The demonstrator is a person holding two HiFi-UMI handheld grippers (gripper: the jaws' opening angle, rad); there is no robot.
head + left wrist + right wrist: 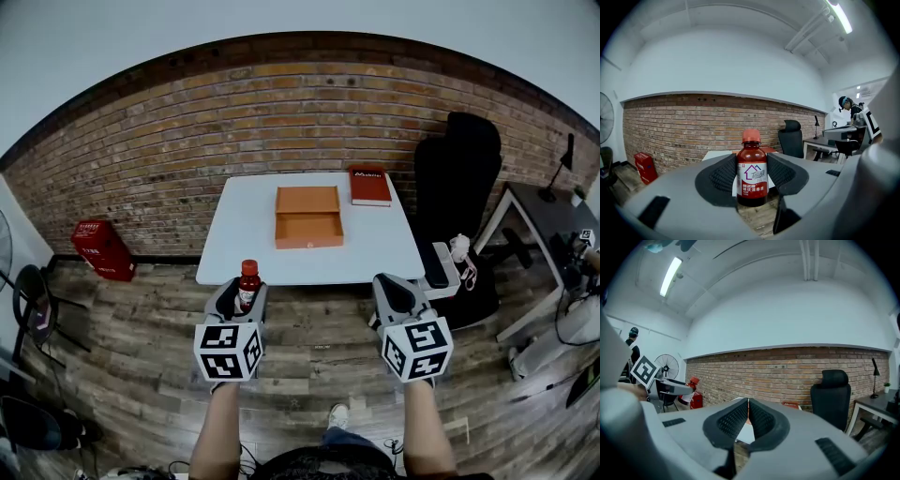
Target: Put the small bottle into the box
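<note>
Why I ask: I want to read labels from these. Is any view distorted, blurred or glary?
Head view: heavy fisheye bows the brick wall into an arc; light even. Left gripper view: small bottle label sharp, ceiling lamp glares upper right. Right gripper view: dark corners, another ceiling lamp bright upper left.

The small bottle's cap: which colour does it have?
Orange-red. The cap of the small bottle shows best in the left gripper view.
</note>
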